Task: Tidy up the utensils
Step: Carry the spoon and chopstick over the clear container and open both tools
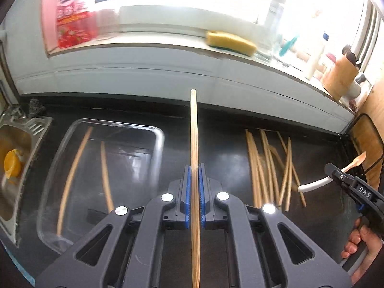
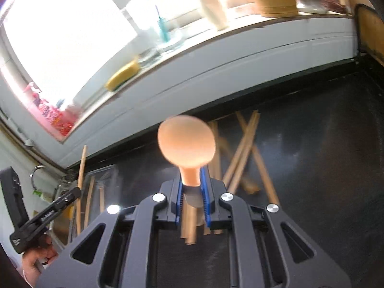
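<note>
While two chopsticks (image 1: 72,168) lie in the glass dish (image 1: 153,129) at lower left, left gripper (image 1: 195,168) clamps a third (image 1: 194,129); right gripper (image 2: 192,177) clamps a spoon (image 2: 186,141). Pile (image 1: 271,168) at right remains unsorted.

On the counter: 1 glass dish (image 1: 153,134) with 2 chopsticks (image 1: 74,165) lying in it. 1 chopstick (image 1: 194,129) is clamped in the left gripper (image 1: 195,170). 1 spoon (image 2: 186,141) is clamped in the right gripper (image 2: 191,175). 1 loose pile of chopsticks (image 1: 271,165) lies to the right, roughly 10, overlapping too much for an exact count. 1 sponge (image 1: 230,42) on the sill, 1 sink (image 1: 14,144).
</note>
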`<state>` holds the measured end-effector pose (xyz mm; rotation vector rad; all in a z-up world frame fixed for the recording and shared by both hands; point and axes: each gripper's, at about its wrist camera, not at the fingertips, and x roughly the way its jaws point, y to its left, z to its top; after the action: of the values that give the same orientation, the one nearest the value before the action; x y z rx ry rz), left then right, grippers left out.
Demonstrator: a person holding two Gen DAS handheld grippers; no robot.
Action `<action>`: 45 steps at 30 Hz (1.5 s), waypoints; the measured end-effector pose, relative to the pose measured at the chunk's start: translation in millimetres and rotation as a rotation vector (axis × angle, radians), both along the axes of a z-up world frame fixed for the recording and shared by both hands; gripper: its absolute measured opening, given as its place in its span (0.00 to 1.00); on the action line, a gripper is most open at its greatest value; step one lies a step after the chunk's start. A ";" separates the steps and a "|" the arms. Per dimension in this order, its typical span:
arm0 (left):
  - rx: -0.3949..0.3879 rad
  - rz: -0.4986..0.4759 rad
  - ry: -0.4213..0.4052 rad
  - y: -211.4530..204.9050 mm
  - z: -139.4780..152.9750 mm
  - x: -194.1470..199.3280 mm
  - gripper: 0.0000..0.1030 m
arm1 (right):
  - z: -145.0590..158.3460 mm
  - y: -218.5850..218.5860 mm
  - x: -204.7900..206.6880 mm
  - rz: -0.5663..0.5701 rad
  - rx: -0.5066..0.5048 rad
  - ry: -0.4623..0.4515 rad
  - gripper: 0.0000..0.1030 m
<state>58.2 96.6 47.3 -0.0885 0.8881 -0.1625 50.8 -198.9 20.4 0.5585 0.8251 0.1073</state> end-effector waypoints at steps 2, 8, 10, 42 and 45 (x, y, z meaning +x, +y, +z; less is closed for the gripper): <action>-0.003 0.016 0.008 21.8 3.0 -7.6 0.05 | 2.6 16.5 2.2 0.028 0.018 0.003 0.14; 0.004 0.069 0.005 73.0 9.0 -14.8 0.05 | 6.4 72.7 7.6 0.138 0.083 0.035 0.14; 0.004 0.085 0.006 83.8 8.1 -14.3 0.05 | 5.5 90.1 9.1 0.175 0.110 0.053 0.14; -0.013 0.031 0.068 193.4 -18.7 5.6 0.05 | -7.0 259.9 19.8 0.349 0.132 0.169 0.14; -0.029 0.013 0.075 197.9 -20.2 9.6 0.05 | -5.7 269.3 23.4 0.338 0.104 0.172 0.14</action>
<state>67.7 294.5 27.1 -0.1283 0.9604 -0.1605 74.2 70.3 14.7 0.5266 1.0819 0.4179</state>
